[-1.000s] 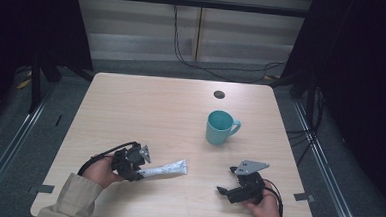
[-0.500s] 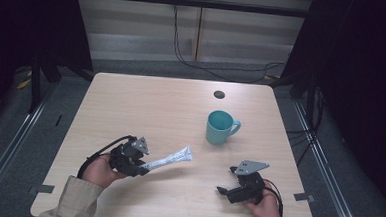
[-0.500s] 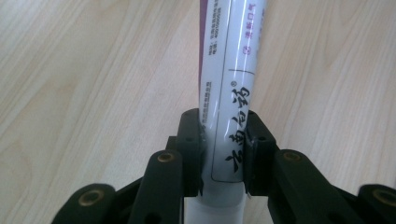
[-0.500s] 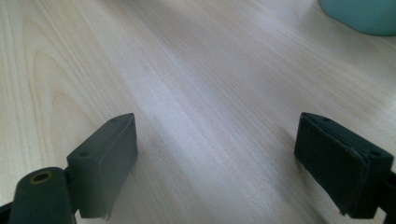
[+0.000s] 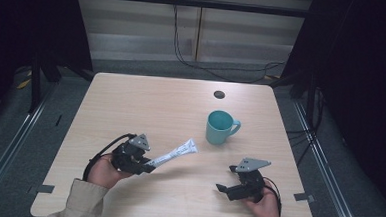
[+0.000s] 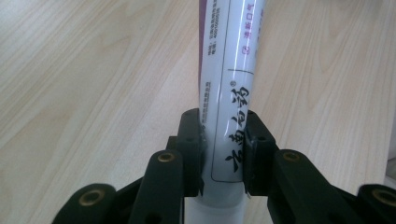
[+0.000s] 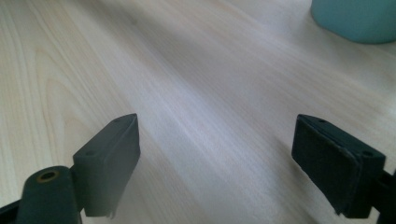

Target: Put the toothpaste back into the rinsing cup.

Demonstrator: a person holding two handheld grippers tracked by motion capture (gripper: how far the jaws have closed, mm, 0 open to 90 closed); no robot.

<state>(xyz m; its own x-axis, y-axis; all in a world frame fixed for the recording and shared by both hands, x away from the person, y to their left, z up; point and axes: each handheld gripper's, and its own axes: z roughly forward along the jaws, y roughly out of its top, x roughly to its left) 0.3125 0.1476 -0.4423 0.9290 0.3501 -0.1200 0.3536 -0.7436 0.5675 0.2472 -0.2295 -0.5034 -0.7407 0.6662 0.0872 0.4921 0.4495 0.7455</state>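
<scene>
**Soft tube held near its cap end**

The left gripper (image 5: 145, 164) has its jaws clamped on a white tube (image 5: 177, 152), which sticks out toward 2 o'clock, tilted up off the table (image 5: 146, 106), its far crimped end in the air. In the left gripper view the pads (image 6: 192, 149) pinch the tube (image 6: 229, 93) just above its wider white shoulder. That looks like the better place to hold: near the cap end the body is rounder and firmer, while the flat end would fold.

It is likely light and soft-walled. A hard squeeze would dent it or push paste toward the cap. The glossy skin may slip, so the long free end could swing or droop if the hand turns fast.

Black Chinese characters run along the tube in a thin outlined panel, with a purple stripe and small print I cannot read further up.

The right gripper (image 5: 229, 189) rests at the table's 5 o'clock with its jaws wide and empty. A teal mug (image 5: 220, 127) stands at 1 o'clock from the tube, well apart.
</scene>
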